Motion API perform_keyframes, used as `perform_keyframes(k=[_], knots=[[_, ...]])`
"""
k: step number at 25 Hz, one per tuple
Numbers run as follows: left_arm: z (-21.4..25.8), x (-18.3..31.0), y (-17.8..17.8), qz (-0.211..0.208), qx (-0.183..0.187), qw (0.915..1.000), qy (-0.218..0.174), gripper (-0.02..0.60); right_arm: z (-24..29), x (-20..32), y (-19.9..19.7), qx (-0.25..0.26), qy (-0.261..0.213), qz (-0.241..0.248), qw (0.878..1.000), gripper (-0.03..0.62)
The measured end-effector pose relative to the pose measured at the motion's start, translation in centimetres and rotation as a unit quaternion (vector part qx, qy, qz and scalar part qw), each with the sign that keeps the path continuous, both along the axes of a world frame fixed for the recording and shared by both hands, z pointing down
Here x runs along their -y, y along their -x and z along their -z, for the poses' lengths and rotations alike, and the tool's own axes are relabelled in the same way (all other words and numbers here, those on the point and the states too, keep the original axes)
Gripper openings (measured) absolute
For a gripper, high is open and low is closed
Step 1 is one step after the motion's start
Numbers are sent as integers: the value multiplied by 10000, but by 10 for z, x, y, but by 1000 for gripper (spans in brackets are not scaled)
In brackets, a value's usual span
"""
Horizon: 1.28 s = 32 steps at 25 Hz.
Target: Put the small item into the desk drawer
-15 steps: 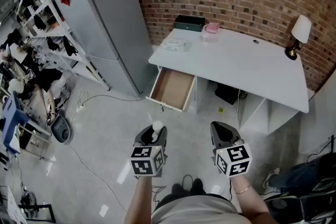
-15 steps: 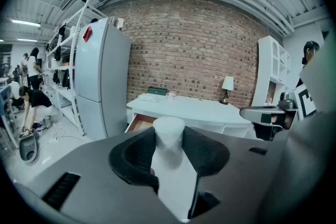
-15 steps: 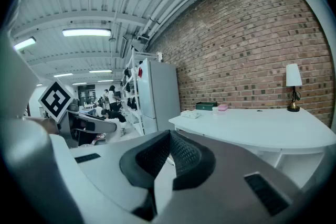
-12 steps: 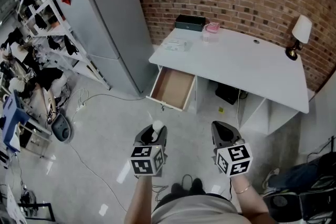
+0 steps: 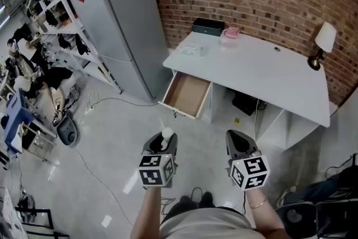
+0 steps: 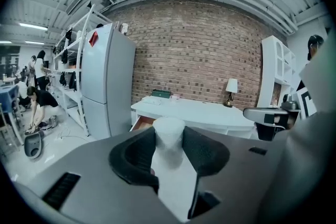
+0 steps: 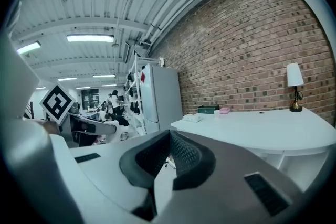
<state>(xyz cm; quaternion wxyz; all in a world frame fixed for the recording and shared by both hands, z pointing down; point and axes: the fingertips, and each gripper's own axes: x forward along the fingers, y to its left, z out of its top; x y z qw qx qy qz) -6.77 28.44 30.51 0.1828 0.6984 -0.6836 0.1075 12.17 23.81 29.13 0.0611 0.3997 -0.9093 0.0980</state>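
A small white cylindrical item (image 5: 166, 134) stands between the dark pads of my left gripper (image 5: 163, 141), which is shut on it; in the left gripper view the white item (image 6: 168, 135) fills the gap between the jaws. My right gripper (image 5: 239, 144) is level with the left one, about a hand's width to its right, shut with nothing in it (image 7: 167, 157). Both hang over the floor, well short of the white desk (image 5: 263, 73). The desk's drawer (image 5: 186, 93) is pulled open at its left end, and its wooden bottom is bare.
A grey fridge (image 5: 120, 19) stands left of the desk against the brick wall. On the desk are a black box (image 5: 208, 26), a pink item (image 5: 231, 32), a white packet (image 5: 190, 49) and a lamp (image 5: 321, 42). Cluttered shelves (image 5: 50, 36) and floor cables lie to the left.
The head view has shifted a little, so the desk and fridge sit slightly further right. Both grippers keep the same pose, and the left one still holds the white item.
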Motion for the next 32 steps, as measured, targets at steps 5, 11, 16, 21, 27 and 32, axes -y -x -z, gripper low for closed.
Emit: perform_keyframes(k=[5, 11, 16, 21, 27, 32], knots=[[8, -6, -5, 96, 45, 9999, -98, 181, 3, -2, -8, -21, -68, -9, 10000, 8], [10, -8, -12, 139, 105, 9998, -57, 181, 1, -3, -15, -8, 12, 82, 10000, 8], [15, 5, -11, 129, 227, 9996, -76, 181, 3, 9, -15, 28, 15, 66, 10000, 8], [15, 23, -5, 117, 252, 9995, -146, 181, 3, 24, -10, 27, -30, 37, 10000, 9], [9, 53, 11, 118, 234, 9996, -117, 181, 3, 50, 5, -14, -5, 63, 10000, 9], [4, 94, 34, 79, 207, 9997, -113, 181, -2, 88, 28, -55, 22, 49, 10000, 9]])
